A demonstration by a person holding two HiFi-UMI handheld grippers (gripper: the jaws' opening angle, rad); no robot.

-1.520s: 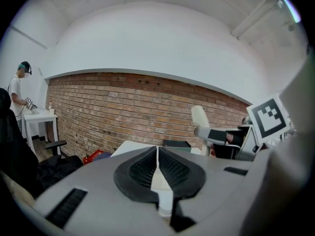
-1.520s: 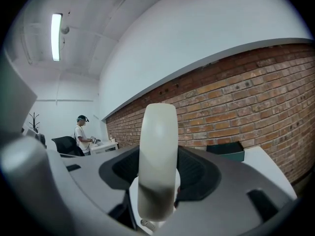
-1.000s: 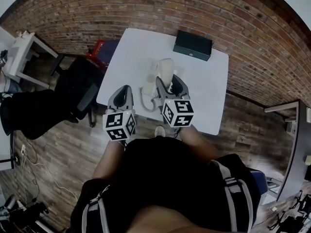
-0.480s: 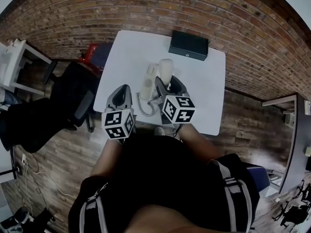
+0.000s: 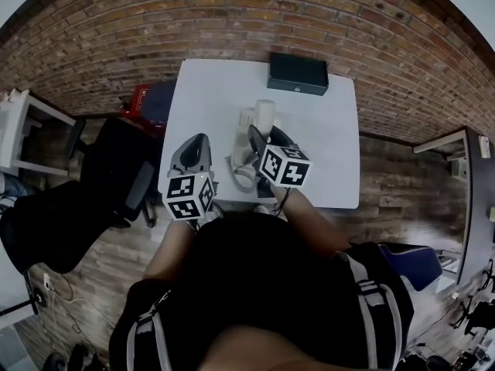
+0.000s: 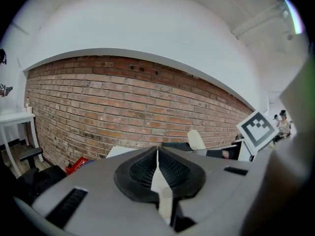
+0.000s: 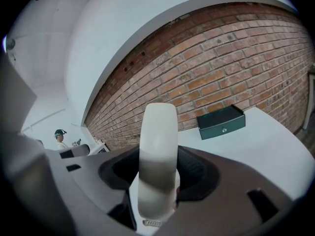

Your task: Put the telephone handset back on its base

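Note:
In the right gripper view a cream telephone handset (image 7: 157, 151) stands upright between the jaws of my right gripper (image 7: 158, 163), which is shut on it. From the head view the handset (image 5: 264, 116) sticks out ahead of the right gripper (image 5: 264, 132) above the white table (image 5: 325, 153). The cream phone base (image 5: 241, 139) lies just left of it, with its coiled cord (image 5: 244, 176) curling toward the near edge. My left gripper (image 5: 196, 141) hovers at the table's near left edge; its pads (image 6: 170, 171) are pressed together with nothing between them.
A black box (image 5: 298, 73) sits at the table's far edge against the brick wall. A black chair (image 5: 116, 168) and a red object (image 5: 139, 97) stand on the wooden floor to the left, beside a small white table (image 5: 23, 130).
The head camera's view has shifted, so the table sits slightly lower and more to the right. The right gripper still holds the handset beside the base; the left gripper has barely moved.

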